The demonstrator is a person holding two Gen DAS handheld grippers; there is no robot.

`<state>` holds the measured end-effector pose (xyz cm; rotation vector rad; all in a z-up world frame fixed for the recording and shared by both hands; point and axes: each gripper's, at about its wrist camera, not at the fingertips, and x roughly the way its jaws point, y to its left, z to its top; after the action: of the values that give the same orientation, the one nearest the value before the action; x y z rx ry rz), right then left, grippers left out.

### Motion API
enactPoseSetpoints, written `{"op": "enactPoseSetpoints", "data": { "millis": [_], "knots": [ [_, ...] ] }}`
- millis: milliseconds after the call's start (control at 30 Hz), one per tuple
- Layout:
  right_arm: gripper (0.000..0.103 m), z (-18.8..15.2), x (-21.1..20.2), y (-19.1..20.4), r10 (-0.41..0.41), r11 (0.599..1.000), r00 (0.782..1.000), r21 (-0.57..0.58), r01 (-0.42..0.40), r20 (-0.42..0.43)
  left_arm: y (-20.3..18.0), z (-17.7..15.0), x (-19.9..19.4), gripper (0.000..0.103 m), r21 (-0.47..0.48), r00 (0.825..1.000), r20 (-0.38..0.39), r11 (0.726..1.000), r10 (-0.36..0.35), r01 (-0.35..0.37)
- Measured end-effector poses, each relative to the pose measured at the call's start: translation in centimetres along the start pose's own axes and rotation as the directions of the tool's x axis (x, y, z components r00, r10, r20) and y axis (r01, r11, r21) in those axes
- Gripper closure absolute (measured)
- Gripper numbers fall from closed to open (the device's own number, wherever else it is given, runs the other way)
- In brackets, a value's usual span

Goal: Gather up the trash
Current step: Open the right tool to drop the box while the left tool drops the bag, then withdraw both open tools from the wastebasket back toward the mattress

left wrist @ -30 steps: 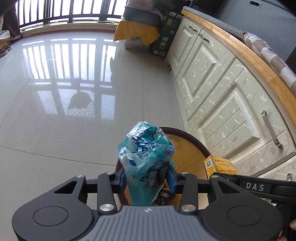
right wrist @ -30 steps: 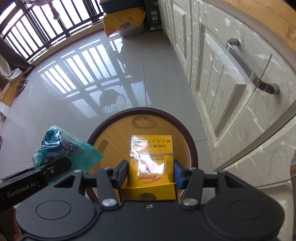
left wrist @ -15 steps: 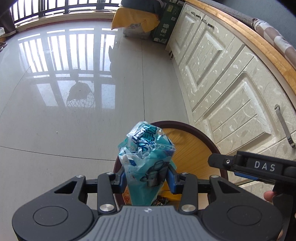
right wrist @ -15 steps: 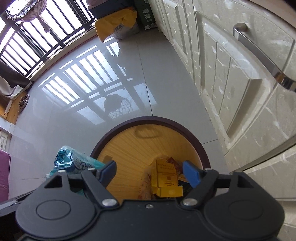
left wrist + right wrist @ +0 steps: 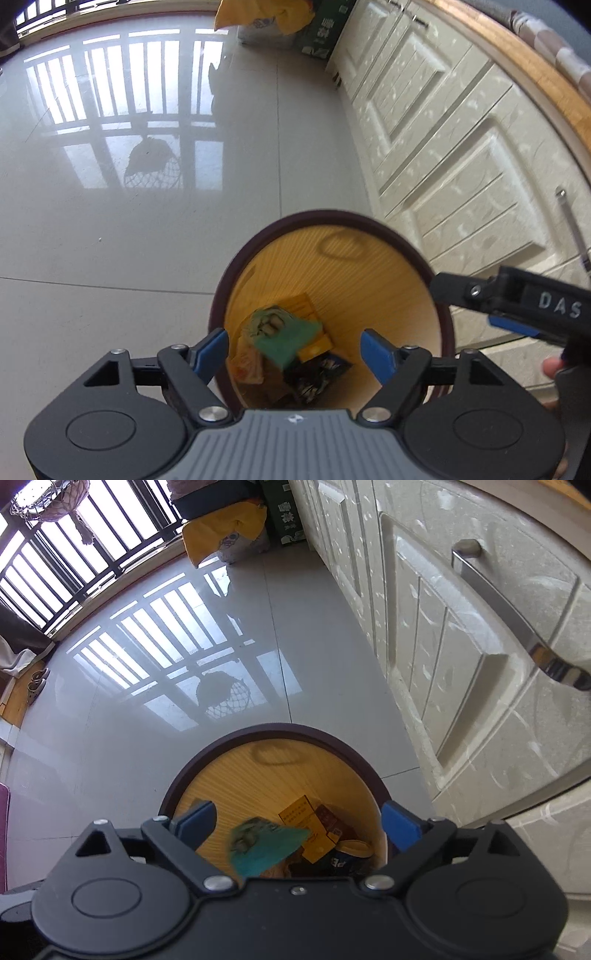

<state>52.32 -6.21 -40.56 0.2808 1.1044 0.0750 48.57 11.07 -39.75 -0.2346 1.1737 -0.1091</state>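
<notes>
A round bin with a dark brown rim (image 5: 325,216) and a yellow wood-look inside stands on the floor right under both grippers. My left gripper (image 5: 293,345) hangs over its mouth, jaws opening and gripping nothing. The teal plastic packet (image 5: 284,336) is a blur inside the bin below it. My right gripper (image 5: 299,821) is over the same bin rim (image 5: 280,731), jaws opening wide and gripping nothing. The yellow box (image 5: 306,827) lies in the bin beside the teal packet (image 5: 266,843) and a dark can (image 5: 347,853). One of the right gripper's fingers (image 5: 461,288) shows at the right of the left wrist view.
White panelled cabinet doors with a metal handle (image 5: 517,627) run close along the bin's right side. Glossy grey floor tiles (image 5: 147,221) spread to the left. A yellow bag (image 5: 258,14) and a green box (image 5: 321,33) stand far off by the barred window. A person's fingertip (image 5: 552,367) shows at right.
The right jaws opened first and the yellow box fell into the bin. Then the left jaws opened and the teal packet dropped in. Both grippers came a little closer to the bin.
</notes>
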Motion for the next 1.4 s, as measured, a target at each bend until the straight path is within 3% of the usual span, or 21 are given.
{"op": "enactPoseSetpoints", "data": {
  "millis": [467, 767, 1400],
  "knots": [
    [0.002, -1.3, -0.3, 0.4, -0.067, 0.991, 0.998, -0.121, 0.064, -0.017, 0.8, -0.7, -0.9, 0.009, 0.045, 0.995, -0.014, 0.994, 0.103, -0.102],
    [0.000, -2.0, -1.6, -0.1, -0.136, 0.972, 0.991, -0.193, 0.134, 0.006, 1.1, -1.2, -1.6, 0.001, 0.043, 0.994, -0.017, 0.993, 0.110, -0.109],
    [0.000, -4.0, -4.5, 0.0, -0.159, 0.950, 0.987, -0.269, 0.158, 0.020, 1.1, -2.8, -3.8, 0.000, 0.063, 0.989, -0.009, 0.987, 0.149, -0.148]
  ]
}}
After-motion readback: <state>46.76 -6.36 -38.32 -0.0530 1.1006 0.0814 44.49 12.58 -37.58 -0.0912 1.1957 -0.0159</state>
